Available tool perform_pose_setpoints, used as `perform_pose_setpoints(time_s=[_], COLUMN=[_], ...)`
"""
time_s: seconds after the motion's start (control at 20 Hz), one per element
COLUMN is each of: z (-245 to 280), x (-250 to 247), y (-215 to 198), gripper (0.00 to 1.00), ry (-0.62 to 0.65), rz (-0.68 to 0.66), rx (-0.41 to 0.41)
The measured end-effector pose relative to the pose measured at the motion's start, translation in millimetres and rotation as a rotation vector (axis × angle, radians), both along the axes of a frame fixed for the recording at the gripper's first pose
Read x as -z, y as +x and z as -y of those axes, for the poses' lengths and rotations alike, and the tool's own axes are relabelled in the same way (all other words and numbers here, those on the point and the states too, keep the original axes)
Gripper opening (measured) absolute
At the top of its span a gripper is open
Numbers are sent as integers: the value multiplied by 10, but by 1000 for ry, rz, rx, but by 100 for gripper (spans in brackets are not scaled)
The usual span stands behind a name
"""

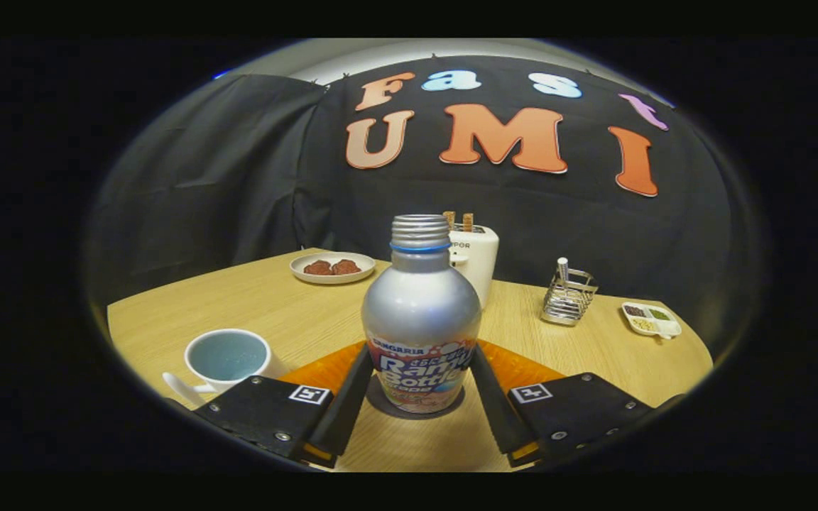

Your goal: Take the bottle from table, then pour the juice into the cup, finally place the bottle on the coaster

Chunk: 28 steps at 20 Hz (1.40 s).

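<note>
- I see the hand-held gripper (pixel 420 387) low over the near edge of the table (pixel 295 312), its two fingers flanking the bottle (pixel 421 319).
- Gripper state: the fingers are set to a narrow gap matching the bottle's width. Each finger lies against one side of the lower, labelled body, and I read this as a grip on the bottle.
- The bottle stands upright between the fingers. It is silver, with a printed label, a threaded uncapped neck and a blue ring below the thread. Its base appears to rest on the table.
- The coaster (pixel 522 369) is orange and lies flat just behind the bottle, showing on both sides of it beyond the fingertips.
- The cup (pixel 228 358) sits to the near left of the bottle, just beside the left finger's housing. It is white with a pale blue interior, upright, handle pointing near-left.
- Directly behind the bottle, farther off, stands a white toaster (pixel 476 259) with two slices protruding from the top.
- At the far left is a plate (pixel 333 267) carrying two brown items.
- To the right, well apart from the bottle, stands a wire holder (pixel 568 294); farther right lies a small divided dish (pixel 651 319) with condiments.
</note>
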<state>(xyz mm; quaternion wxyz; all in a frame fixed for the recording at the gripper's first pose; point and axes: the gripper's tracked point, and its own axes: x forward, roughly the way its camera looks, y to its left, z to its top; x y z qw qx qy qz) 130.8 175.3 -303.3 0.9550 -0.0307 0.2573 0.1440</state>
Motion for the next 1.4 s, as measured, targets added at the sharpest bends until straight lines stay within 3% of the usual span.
perform_pose_setpoints(time_s=[0.3,0.4,0.55,0.65,0.95,1.4], z=[40,133,157,214,381,976], x=[23,-51,-234,-430,-1050,-1726], y=[20,12,-41,-117,-504,-877], gripper=[80,83,96,98,98,97], ry=[-16,-27,-12,-15,41,149], rz=[1,16,46,85,178,254], rx=[6,40,39,39,54,171])
